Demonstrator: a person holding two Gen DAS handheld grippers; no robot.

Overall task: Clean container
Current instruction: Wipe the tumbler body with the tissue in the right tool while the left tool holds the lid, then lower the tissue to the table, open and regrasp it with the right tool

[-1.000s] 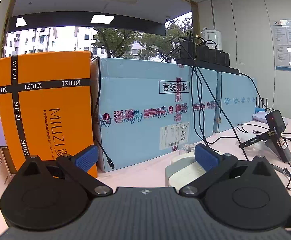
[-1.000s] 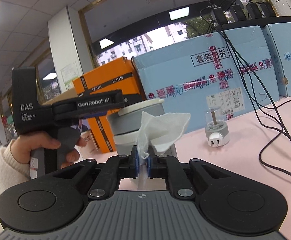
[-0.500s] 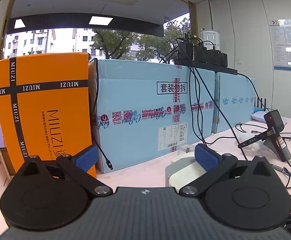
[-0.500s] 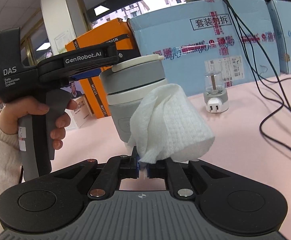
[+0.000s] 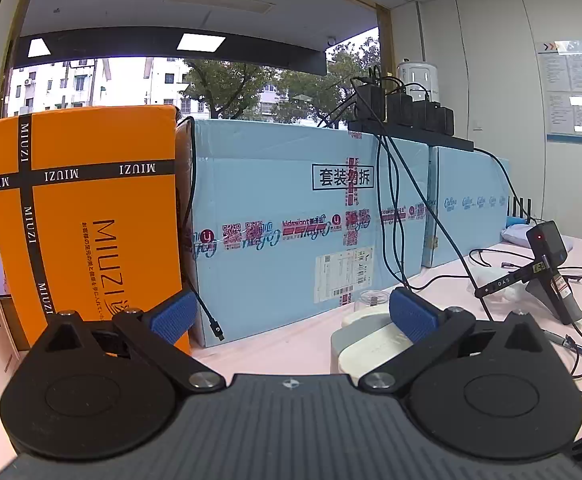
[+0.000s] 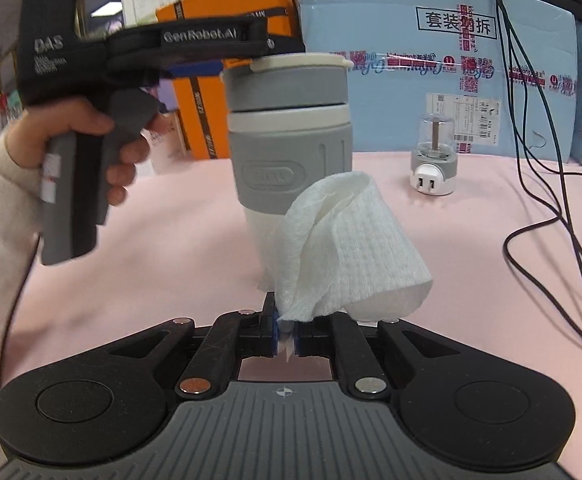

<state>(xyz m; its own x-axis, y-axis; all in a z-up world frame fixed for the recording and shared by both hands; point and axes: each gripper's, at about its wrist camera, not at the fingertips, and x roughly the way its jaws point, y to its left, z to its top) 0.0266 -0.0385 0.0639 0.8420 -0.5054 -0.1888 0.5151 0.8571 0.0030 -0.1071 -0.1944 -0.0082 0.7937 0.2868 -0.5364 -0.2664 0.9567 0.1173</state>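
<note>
The container is a grey and white lidded cup that stands upright on the pink table. My right gripper is shut on a white cloth, which droops against the cup's lower right side. A hand in a cream sleeve holds my left gripper level over the lid. In the left wrist view my left gripper is open wide. Its right pad sits over the cup's lid, and nothing is between the pads.
An orange MIUZI box and blue cartons wall off the back. A small glass-domed plug-in device stands right of the cup. Black cables trail across the table's right side, near another handheld gripper device and a pen.
My right gripper has tipped downward and rolled. The cloth, upright above the jaws before, now hangs against the cup's lower side. The left gripper has not moved.
</note>
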